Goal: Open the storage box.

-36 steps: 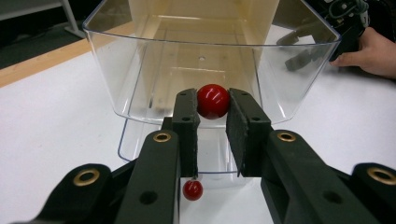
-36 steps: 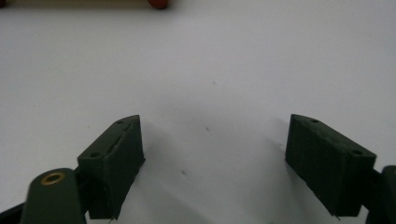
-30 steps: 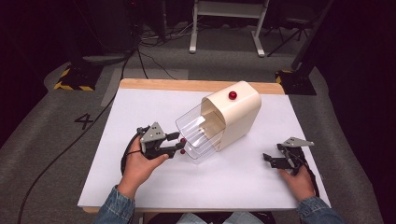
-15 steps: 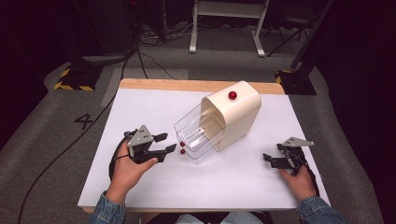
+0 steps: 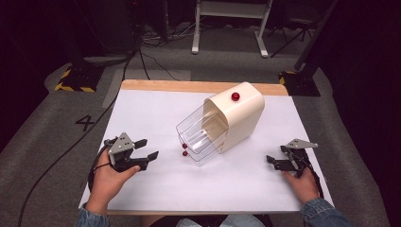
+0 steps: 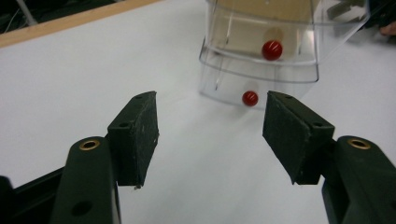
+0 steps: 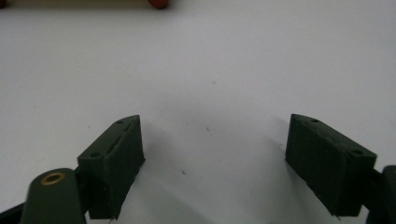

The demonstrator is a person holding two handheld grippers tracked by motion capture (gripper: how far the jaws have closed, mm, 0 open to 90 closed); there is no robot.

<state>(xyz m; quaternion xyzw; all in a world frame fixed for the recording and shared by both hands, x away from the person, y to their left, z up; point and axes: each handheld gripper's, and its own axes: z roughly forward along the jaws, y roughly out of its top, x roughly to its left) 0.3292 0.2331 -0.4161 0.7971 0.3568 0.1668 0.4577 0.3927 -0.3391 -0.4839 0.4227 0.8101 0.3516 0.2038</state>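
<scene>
A rounded cream cabinet (image 5: 239,116) lies tipped on the matte white table (image 5: 156,113), its two clear plastic drawers (image 5: 201,134) with red ball knobs (image 5: 184,149) pulled out. The left gripper (image 5: 144,155) hovers near them, jaws just opening, empty. The right gripper (image 5: 274,161) rests released, well apart.

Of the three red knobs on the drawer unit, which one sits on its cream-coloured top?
The single red knob on the cream housing; the other two knobs sit on the fronts of the pulled-out clear drawers.

High view overhead; tool views low, close.
</scene>
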